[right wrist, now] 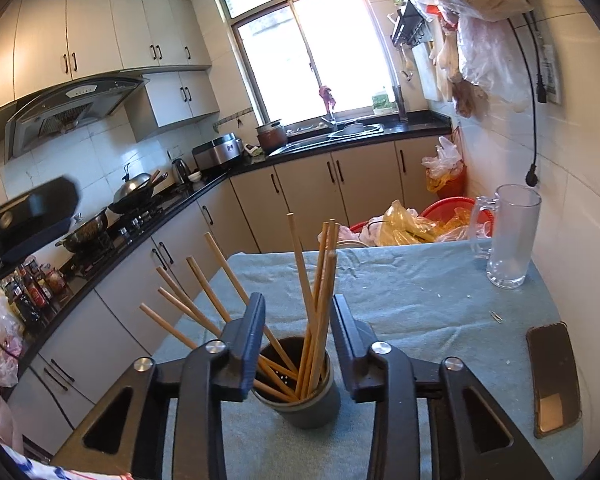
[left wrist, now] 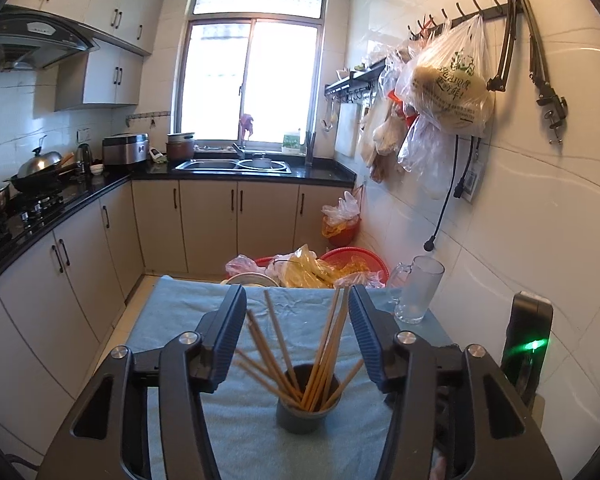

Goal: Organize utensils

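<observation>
A dark grey cup (left wrist: 308, 416) (right wrist: 300, 408) stands on the blue towel (left wrist: 172, 320) (right wrist: 420, 304) that covers the table. Several wooden chopsticks (left wrist: 324, 352) (right wrist: 324, 292) stand in it, fanned out to the left and upright. My left gripper (left wrist: 298, 296) is open, above and behind the cup; the sticks rise in the gap without touching its blue pads (left wrist: 230, 340). My right gripper (right wrist: 299, 304) is open too, its jaws on either side of the upright sticks over the cup's mouth, with a gap to each pad (right wrist: 252, 344).
A glass mug (left wrist: 418, 292) (right wrist: 508, 240) stands at the towel's far right corner. A phone (right wrist: 552, 380) lies near the right edge. Red basins with plastic bags (left wrist: 340, 268) sit beyond the table. A black device with a green light (left wrist: 528, 340) is at the right.
</observation>
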